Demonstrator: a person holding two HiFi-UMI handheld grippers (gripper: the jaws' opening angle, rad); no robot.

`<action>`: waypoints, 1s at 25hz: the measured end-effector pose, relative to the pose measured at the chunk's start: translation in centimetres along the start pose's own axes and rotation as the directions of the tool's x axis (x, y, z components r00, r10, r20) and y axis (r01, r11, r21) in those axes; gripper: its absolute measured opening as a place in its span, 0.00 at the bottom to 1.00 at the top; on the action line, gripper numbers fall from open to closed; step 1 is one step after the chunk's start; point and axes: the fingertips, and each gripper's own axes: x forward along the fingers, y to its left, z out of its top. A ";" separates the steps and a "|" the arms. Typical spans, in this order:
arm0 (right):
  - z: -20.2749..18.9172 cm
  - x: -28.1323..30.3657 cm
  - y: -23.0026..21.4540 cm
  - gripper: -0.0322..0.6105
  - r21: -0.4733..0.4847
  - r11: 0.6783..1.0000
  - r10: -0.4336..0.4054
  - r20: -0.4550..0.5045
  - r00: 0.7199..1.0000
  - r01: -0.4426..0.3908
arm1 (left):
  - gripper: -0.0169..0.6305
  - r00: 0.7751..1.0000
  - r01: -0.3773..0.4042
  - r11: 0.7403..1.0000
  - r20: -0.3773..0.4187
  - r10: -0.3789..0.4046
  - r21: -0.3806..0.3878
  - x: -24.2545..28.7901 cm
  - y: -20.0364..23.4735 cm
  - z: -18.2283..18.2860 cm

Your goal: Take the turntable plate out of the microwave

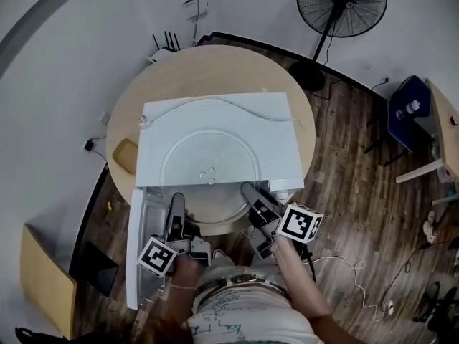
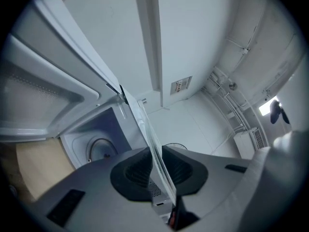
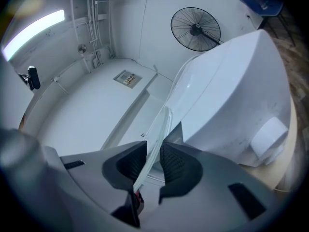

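Note:
The clear glass turntable plate (image 1: pixel 208 167) lies level over the top of the white microwave (image 1: pixel 280 113), and its near rim juts past the front edge. Whether it rests on that top I cannot tell. My left gripper (image 1: pixel 178 210) is shut on the rim at the near left, my right gripper (image 1: pixel 251 194) on the near right. In the left gripper view the plate (image 2: pixel 147 129) runs edge-on between the pads of the gripper (image 2: pixel 157 170), with the open oven chamber (image 2: pixel 96 149) beside it. The right gripper view shows the plate (image 3: pixel 161 124) edge-on in that gripper (image 3: pixel 153 163).
The microwave door (image 1: pixel 140 228) hangs open at the left, beside my left hand. The microwave sits on a round wooden table (image 1: pixel 179 70) with a yellow object (image 1: pixel 125 155) at its left. A thin cable (image 1: pixel 244 106) crosses the microwave top. A standing fan (image 1: pixel 341 6) is beyond the table.

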 end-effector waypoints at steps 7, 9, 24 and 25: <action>-1.8 -0.4 0.3 0.36 -0.218 0.976 -0.050 -0.131 0.990 0.020 | 0.13 0.998 -0.050 0.998 0.042 0.051 -0.025 0.7 0.4 0.5; -2.2 -1.0 0.4 0.39 -0.271 0.963 -0.061 -0.142 0.988 0.021 | 0.13 0.998 -0.049 0.998 0.048 0.050 -0.027 0.8 0.4 0.6; -2.6 -3.6 0.8 0.47 -0.424 0.905 -0.090 -0.088 0.992 0.044 | 0.40 0.995 -0.032 0.921 -0.072 0.064 0.388 -0.6 -0.1 1.7; -2.7 -3.7 0.8 0.47 -0.416 0.908 -0.091 -0.088 0.992 0.046 | 0.40 0.995 -0.027 0.925 -0.081 0.062 0.378 -0.9 -0.1 1.6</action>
